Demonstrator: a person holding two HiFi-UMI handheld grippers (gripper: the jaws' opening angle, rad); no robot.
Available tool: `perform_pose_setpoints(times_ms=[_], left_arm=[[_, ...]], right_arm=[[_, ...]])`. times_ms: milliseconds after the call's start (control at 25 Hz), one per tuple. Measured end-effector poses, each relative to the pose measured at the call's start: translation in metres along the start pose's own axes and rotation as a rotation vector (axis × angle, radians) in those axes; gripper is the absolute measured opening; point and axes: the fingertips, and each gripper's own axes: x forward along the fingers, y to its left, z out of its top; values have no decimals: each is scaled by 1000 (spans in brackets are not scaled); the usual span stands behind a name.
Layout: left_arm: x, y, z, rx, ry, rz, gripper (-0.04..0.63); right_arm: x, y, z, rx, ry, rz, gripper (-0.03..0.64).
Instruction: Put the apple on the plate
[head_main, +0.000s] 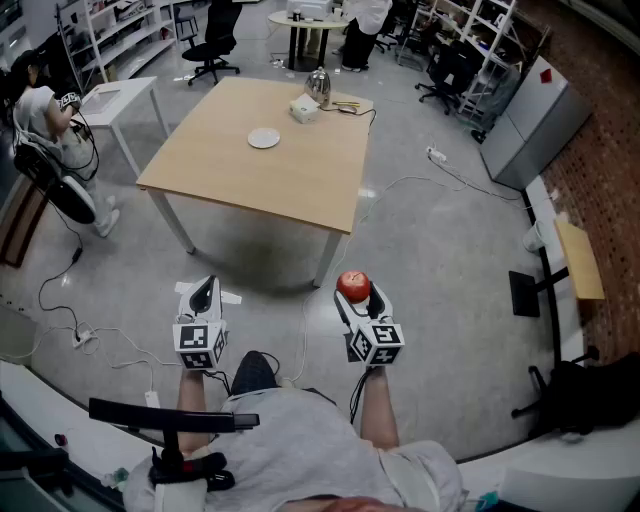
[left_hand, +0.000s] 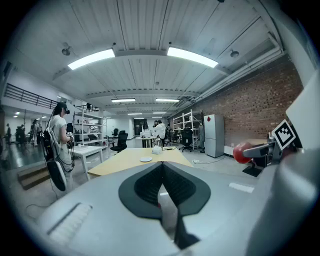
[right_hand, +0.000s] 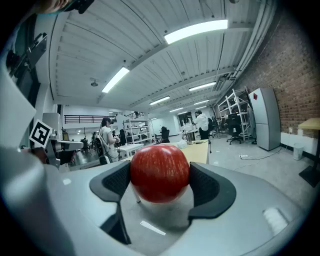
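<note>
Right gripper (head_main: 356, 298) is seen clamped on the red apple (right_hand: 160, 172), with pads seated left and right across its widest girth. It is held over the floor, well apart from the white plate (head_main: 264, 139) on the far table (head_main: 300, 185). Left gripper (left_hand: 162, 176) is closed and empty. Apple is judged firm, light, round and smooth-skinned. Slipping or bruising is possible, so a moderate squeeze at the equator is advised.

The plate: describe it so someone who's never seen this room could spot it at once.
Find the large light wooden table. Near its middle lies the plate, a small flat white disc, unlike the boxy white object and shiny metal vessel beyond it.
</note>
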Motion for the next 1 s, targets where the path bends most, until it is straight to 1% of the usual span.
perform_pose_setpoints(times_ms=[240,400,480,760,1000], left_arm=[[-3,0,-3,-9,10,2,18],[-1,-3,1,-14,6,-1,18],[5,-2,2,-18,9,-5,18],[61,6,3,-30,6,-23,18],[112,16,16,-38,-4,-30,18]], right_arm=[[-2,2,-1,3,-3,10,374],[-6,-2,11,64,-53,30,374],[-3,-4,14,72,-57,35,374],[42,-26,23,35,-39,16,374],[83,-41,43,6,-41,22,374]])
